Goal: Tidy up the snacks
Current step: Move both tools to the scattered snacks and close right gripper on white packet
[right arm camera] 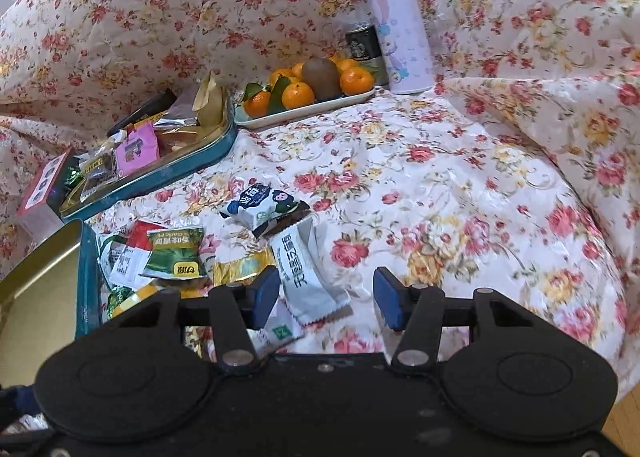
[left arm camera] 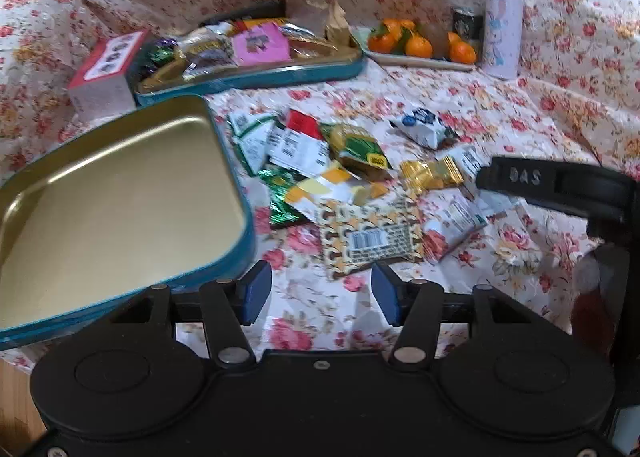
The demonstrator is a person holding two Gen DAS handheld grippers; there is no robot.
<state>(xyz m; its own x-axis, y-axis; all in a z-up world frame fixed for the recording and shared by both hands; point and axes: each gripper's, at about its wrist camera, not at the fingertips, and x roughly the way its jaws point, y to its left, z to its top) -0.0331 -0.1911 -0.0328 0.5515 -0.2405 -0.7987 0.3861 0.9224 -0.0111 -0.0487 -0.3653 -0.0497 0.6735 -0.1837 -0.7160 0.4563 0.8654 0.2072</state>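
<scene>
Several wrapped snacks (left arm camera: 340,173) lie scattered on the floral cloth, among them a mushroom-print packet (left arm camera: 372,235), a gold one (left arm camera: 430,175) and a blue-and-white one (left arm camera: 420,129). An empty teal tin (left arm camera: 120,193) with a gold inside sits left of them. A second teal tin (left arm camera: 256,69) behind holds several snacks. My left gripper (left arm camera: 322,293) is open and empty, just in front of the mushroom packet. My right gripper (right arm camera: 326,297) is open, low over a grey-white packet (right arm camera: 308,277) that lies between its fingers. The right gripper also shows in the left wrist view (left arm camera: 560,189).
A white tray of oranges and a kiwi (right arm camera: 308,91) stands at the back, with a dark can (right arm camera: 362,45) and a lilac flask (right arm camera: 396,25) beside it. A red-and-white box (left arm camera: 106,73) sits left of the filled tin. The cloth rises in folds behind and at right.
</scene>
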